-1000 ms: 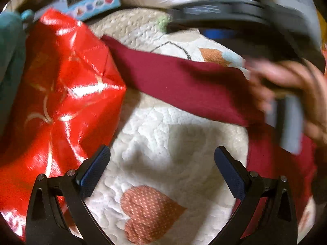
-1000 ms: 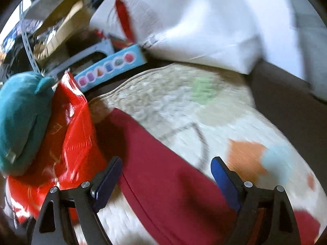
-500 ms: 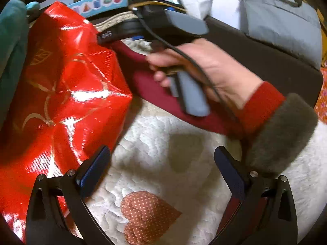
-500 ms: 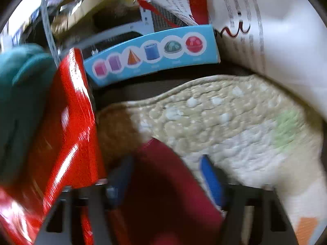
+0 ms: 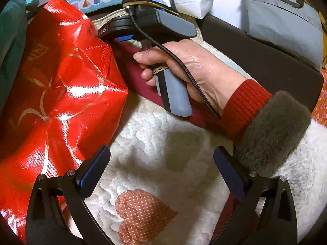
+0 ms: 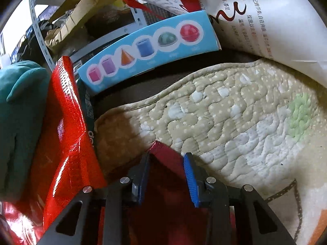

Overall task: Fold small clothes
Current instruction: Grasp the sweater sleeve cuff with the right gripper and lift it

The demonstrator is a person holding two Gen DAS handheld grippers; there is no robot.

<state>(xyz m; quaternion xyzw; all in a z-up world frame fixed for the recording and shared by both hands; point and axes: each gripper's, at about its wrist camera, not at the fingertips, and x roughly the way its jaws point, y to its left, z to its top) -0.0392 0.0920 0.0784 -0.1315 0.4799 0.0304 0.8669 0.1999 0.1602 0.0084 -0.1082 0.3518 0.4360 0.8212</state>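
Observation:
A dark red garment point(image 5: 130, 69) lies stretched across a quilted mat point(image 5: 155, 147). My left gripper point(image 5: 161, 163) is open and empty, hovering over the mat near a heart patch, apart from the garment. In the right wrist view my right gripper point(image 6: 167, 163) has its jaws narrowed around the garment's far corner point(image 6: 163, 153); the cloth sits between the pads, with a gap still showing. The left wrist view shows the hand holding the right gripper's body point(image 5: 163, 26) at that corner.
A shiny red bag point(image 5: 57, 94) lies left of the garment, touching it, with a teal plush point(image 6: 18, 110) beyond. A blue shapes box point(image 6: 147, 49) and a white paper bag point(image 6: 265, 16) stand behind the mat. A grey case point(image 5: 282, 18) is far right.
My right gripper moved forward to the garment's far corner and its jaws closed in from wide open. My left gripper stayed open in place.

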